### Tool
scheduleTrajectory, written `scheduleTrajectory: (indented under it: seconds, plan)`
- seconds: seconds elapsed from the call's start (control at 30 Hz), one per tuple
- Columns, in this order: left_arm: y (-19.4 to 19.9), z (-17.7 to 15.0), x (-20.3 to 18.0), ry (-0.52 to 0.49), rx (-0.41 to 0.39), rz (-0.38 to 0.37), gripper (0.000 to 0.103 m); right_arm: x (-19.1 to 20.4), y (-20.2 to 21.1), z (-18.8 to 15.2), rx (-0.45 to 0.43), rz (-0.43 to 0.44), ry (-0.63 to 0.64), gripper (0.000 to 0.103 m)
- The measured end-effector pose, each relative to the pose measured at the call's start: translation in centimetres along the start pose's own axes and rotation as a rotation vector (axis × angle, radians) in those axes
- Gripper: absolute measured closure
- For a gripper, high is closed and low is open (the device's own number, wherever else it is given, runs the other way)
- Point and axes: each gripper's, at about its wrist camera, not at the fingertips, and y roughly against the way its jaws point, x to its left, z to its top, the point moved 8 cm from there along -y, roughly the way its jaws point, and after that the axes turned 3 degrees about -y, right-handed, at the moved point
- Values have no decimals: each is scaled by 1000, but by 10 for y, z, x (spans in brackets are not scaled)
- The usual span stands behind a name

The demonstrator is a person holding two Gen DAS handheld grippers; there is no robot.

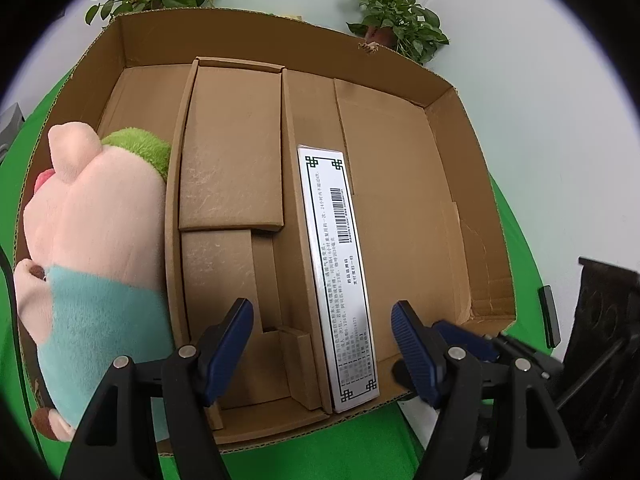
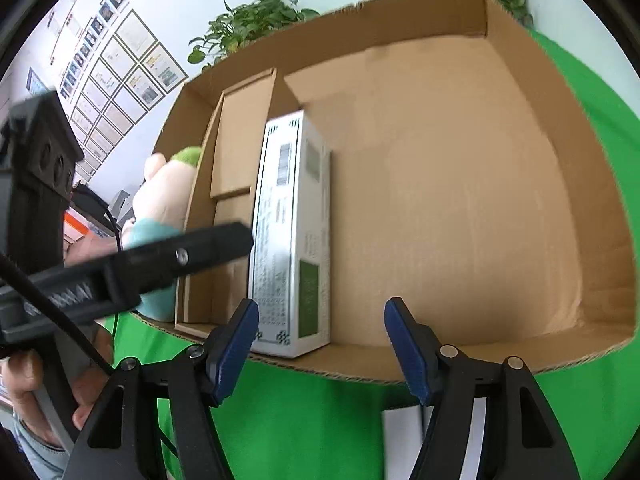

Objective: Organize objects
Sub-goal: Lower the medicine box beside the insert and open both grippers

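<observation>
Here the big cardboard box (image 1: 452,92) fills most of both pictures, with its brown walls standing up all around. The right part of its floor (image 2: 460,208) is bare and wide, so there is lots of room there. The left part is split up by folded cardboard dividers (image 1: 232,160) into narrow slots.

The long white box (image 1: 340,276) with small print and a barcode lies inside, near the middle of the left wrist picture, right next to a divider. One end reaches the near wall at the bottom of the frame. It sits between the two blue fingers of the left gripper (image 1: 322,344), but the fingers do not touch it. They are spread wide and hold nothing.

In the right wrist picture the white box is at the centre left, just past the left blue finger (image 2: 236,348). The right gripper (image 2: 322,344) is spread wide too, over the near wall, and it is empty.

A soft plush toy (image 1: 96,240), pink with green and teal, fills the far left slot. Leafy potted plants (image 1: 396,20) stand behind the box. A green cloth (image 2: 304,420) lies under it. A person's hand (image 2: 52,380) at the lower left holds the other gripper's handle.
</observation>
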Motion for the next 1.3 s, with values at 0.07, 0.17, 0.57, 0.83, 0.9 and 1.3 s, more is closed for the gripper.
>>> scheduleTrajectory:
  seconds: [0.07, 0.17, 0.57, 0.83, 0.9, 1.3]
  plan:
    - [-1, 0, 0, -1, -6, -6, 32, 0, 4, 7, -7, -13, 26, 51]
    - [2, 1, 1, 0, -22, -15, 32, 5, -1, 17, 5, -7, 61, 70]
    - [7, 2, 13, 14, -47, -17, 32, 33, -31, 10, 64, 70, 120, 85]
    - [9, 1, 8, -6, -66, 0, 32, 30, -20, 11, 38, 84, 98, 85]
    - [19, -1, 3, -36, -112, 32, 32, 27, -6, 13, -11, 70, 94, 79]
    - [79, -37, -41, -182, -401, 266, 20, 10, 78, -38, -256, -64, 137, 1]
